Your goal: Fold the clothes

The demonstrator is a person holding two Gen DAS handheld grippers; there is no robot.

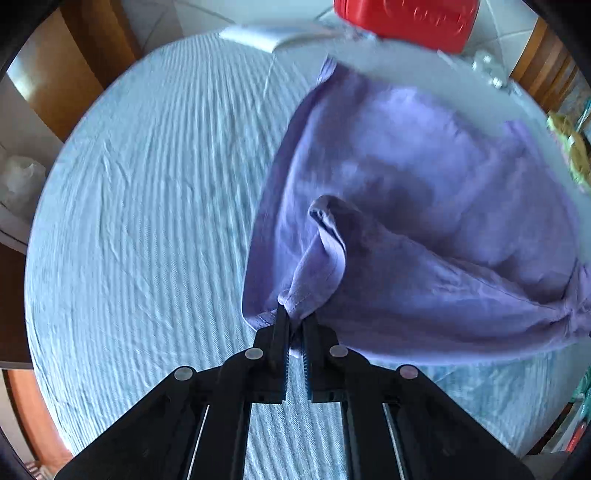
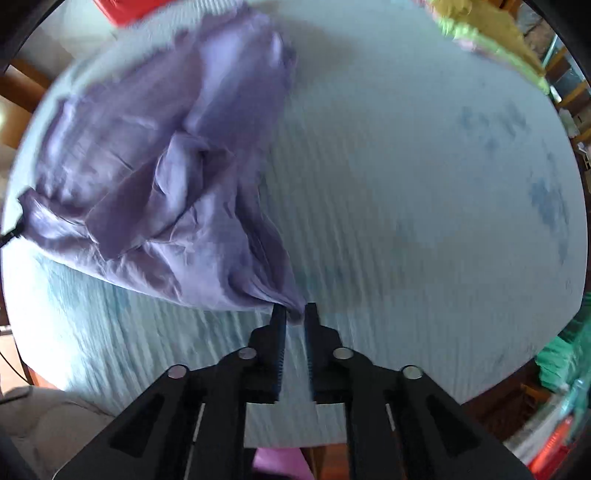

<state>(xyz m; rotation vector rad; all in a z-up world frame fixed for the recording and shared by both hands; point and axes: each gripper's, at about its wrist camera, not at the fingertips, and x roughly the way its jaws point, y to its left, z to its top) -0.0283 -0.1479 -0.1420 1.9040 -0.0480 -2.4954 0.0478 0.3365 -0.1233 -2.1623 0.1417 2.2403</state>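
Left wrist view: the left gripper [image 1: 298,314] has its jaws pinched together on a bunched corner of the purple garment [image 1: 424,206]. The cloth rises from the fingertips and spreads ahead and to the right of the jaws, hanging lifted above the light blue ribbed sheet [image 1: 147,206] that covers the surface below and to the left. Far ahead of the jaws, at the top edge, sits a red box [image 1: 406,22] with embossed script on its side; the lettering is too blurred to read. A white flat item [image 1: 266,37] lies ahead and slightly left, beside the box. A yellow-green cloth [image 1: 570,155] shows at the far right edge.

Right wrist view: the right gripper [image 2: 295,312] grips another gathered corner of the purple garment [image 2: 166,177], jaws nearly together with fabric between them. The cloth stretches ahead and to the left of the jaws, crumpled and motion-blurred. The sheet [image 2: 424,206] fills the right side. A yellow cloth [image 2: 491,33] lies far ahead to the right; a green cloth [image 2: 561,362] sits beside the jaws at right.
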